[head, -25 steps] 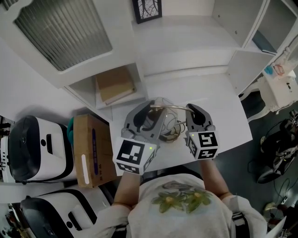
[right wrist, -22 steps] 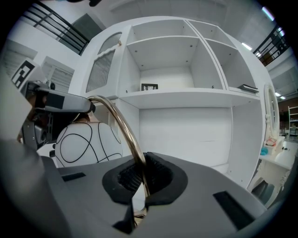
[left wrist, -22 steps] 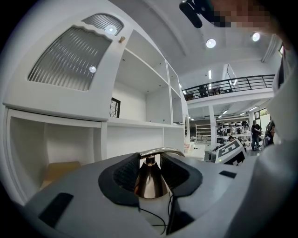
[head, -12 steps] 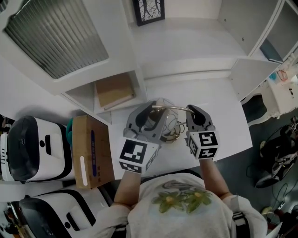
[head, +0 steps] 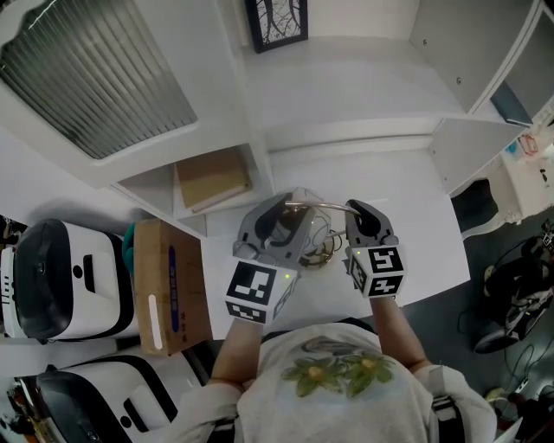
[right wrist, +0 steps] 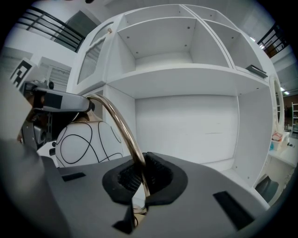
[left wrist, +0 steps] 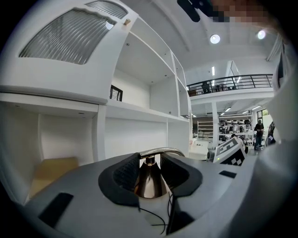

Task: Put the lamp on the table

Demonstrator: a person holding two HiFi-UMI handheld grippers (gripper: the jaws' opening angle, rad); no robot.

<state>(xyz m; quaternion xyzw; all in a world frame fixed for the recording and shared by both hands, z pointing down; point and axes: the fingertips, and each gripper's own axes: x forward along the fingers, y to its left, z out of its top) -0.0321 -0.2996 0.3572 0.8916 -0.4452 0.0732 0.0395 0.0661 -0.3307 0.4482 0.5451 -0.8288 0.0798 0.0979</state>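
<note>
The lamp has a curved brass arm [head: 317,203], a brass cone [left wrist: 150,179] and a white globe shade with black lines [right wrist: 81,142]. It is held over the white table [head: 415,208], close to the person's body. My left gripper [head: 275,227] is shut on the brass cone above the shade, its pads pressing on both sides [left wrist: 151,173]. My right gripper [head: 363,218] is shut on the curved arm [right wrist: 116,118], which runs up and left out of its jaws [right wrist: 142,174]. The lamp's base is hidden under the grippers, apart from a bit of thin black cord [left wrist: 156,216].
Left of the table a cardboard box [head: 169,285] stands beside white machines [head: 61,277]. A brown package [head: 212,177] lies in a low cubby. White shelves [right wrist: 186,74] rise behind the table, with a framed picture [head: 277,22] on one. An open cabinet door [head: 472,147] juts out at right.
Both grippers keep their hold on the lamp in nearly the same spot. Only the head view has shifted a little.
</note>
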